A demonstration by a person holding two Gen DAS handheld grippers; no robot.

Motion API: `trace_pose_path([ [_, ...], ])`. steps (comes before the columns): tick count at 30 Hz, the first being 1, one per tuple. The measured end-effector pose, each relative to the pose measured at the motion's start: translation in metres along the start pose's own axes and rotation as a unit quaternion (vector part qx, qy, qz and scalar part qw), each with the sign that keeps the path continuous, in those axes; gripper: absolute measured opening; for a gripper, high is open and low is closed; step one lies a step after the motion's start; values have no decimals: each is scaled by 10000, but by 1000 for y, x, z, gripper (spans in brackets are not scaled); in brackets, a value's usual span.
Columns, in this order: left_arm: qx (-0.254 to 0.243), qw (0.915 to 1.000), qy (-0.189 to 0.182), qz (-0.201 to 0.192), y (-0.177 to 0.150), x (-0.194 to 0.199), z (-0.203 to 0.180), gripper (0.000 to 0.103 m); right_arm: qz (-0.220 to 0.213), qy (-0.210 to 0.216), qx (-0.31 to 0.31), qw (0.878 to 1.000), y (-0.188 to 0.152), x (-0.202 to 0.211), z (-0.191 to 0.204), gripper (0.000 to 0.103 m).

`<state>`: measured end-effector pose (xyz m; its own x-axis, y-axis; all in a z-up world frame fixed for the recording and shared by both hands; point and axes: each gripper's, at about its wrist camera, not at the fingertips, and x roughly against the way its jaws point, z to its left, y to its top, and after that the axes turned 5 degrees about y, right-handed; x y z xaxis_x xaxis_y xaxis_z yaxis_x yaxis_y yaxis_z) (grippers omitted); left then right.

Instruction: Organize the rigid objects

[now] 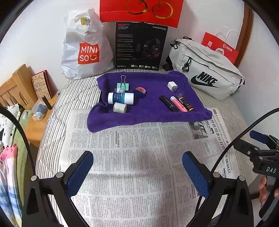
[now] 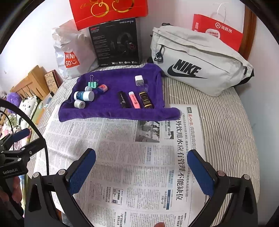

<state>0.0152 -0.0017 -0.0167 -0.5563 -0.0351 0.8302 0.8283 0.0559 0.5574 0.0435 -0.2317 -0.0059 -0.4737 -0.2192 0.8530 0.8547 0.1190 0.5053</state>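
A purple towel (image 1: 150,115) (image 2: 113,113) lies on the bed and carries the small objects. On its left are a white and blue bottle (image 1: 120,98) (image 2: 84,95), a small white jar (image 1: 119,107) (image 2: 79,104), a green binder clip (image 1: 123,85) (image 2: 92,83) and a blue and pink correction tape (image 1: 140,92) (image 2: 102,89). On its right are a white charger plug (image 1: 172,86) (image 2: 139,80), a black tube (image 1: 168,103) (image 2: 124,99), a pink highlighter (image 1: 178,103) (image 2: 134,99) and a black and gold tube (image 1: 186,104) (image 2: 146,99). My left gripper (image 1: 137,162) and right gripper (image 2: 141,161) hover open over a newspaper (image 1: 132,157) (image 2: 122,157), holding nothing.
Against the wall stand a white Miniso bag (image 1: 83,50), a black headset box (image 1: 140,45), a red gift box (image 1: 141,10), a grey Nike pouch (image 1: 205,69) and a red paper bag (image 1: 220,48). A wooden bedside stand (image 1: 34,113) is at the left.
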Motion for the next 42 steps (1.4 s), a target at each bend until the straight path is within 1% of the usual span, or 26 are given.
trace_pose_path([
  [7, -8, 10000, 18, 20, -4, 1, -1, 103, 26, -1, -29, 10000, -5, 0, -2, 103],
  [11, -14, 10000, 23, 36, -4, 1, 0, 103, 45, -83, -28, 10000, -8, -1, -3, 103],
  [24, 25, 9999, 14, 116, -6, -2, 0, 103, 37, -71, 18, 10000, -9, 2, -1, 103],
  [42, 23, 10000, 14, 96, -5, -2, -1, 103, -4, -32, -56, 10000, -9, 3, -5, 103],
])
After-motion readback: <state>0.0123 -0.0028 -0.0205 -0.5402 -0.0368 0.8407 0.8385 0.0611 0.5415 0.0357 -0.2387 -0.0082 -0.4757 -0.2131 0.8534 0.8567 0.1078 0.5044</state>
